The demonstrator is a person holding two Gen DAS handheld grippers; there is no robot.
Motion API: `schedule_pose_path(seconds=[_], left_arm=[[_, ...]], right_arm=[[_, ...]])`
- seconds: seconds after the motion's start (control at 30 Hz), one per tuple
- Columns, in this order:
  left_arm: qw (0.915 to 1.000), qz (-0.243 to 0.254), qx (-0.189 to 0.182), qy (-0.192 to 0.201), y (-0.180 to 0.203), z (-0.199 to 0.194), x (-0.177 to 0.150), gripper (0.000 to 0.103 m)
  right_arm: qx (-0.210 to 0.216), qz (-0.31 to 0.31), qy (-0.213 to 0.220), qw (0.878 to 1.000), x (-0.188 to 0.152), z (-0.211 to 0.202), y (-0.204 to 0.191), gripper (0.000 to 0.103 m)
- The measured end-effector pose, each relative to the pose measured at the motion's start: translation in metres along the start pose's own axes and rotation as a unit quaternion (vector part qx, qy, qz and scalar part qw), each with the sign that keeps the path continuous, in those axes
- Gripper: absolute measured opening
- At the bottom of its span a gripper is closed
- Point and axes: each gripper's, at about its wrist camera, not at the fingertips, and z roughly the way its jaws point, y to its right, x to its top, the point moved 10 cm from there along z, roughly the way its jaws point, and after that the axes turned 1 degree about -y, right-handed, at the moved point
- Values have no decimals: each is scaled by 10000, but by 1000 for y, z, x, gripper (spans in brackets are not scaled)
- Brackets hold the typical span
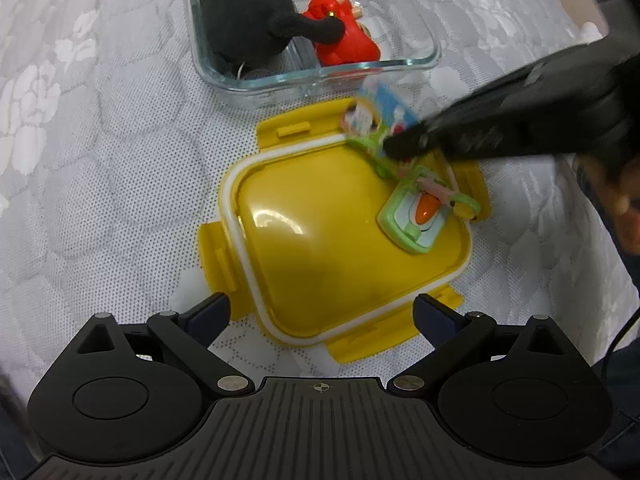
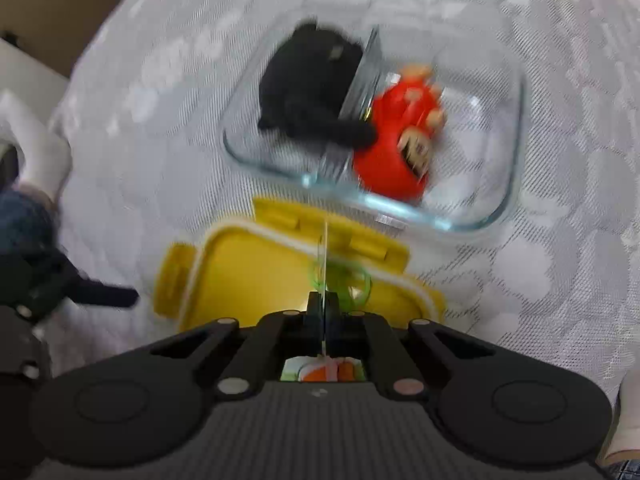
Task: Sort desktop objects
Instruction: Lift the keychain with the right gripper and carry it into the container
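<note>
Your right tongs [image 2: 325, 304] are clenched on a thin card [image 1: 376, 120], a flat printed piece with blue and green on it, held edge-on between the pads above the far right corner of the yellow lid [image 1: 320, 248]. Your left tongs [image 1: 322, 312] are released, jaws spread wide over the near edge of that lid without touching it. A green carrot card [image 1: 420, 212] lies flat on the lid's right side, near the held one. Beyond the lid, the glass container [image 1: 420, 64] sits on the white patterned surface [image 1: 100, 160], with a black plush toy [image 1: 248, 28] in its left compartment and a red figure [image 1: 344, 40] in the right, the plush's arm draped over the divider.
</note>
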Motion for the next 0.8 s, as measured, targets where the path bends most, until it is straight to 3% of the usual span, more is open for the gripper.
schedule_pose_path(seconds=[0.23, 0.57, 0.67, 0.8], left_arm=[[9998, -183, -3, -86, -10, 3, -3, 101], [9997, -204, 20, -114, -3, 8, -1, 101], [9997, -216, 4, -93, -1, 9, 1, 101], [9997, -223, -11, -90, 2, 10, 3, 101]], right_arm=[[584, 261, 790, 9948, 17, -65, 9, 1], [1257, 586, 2086, 9681, 54, -149, 23, 2], [1250, 690, 2398, 9603, 67, -164, 34, 2], [866, 758, 2497, 9615, 77, -161, 49, 3]])
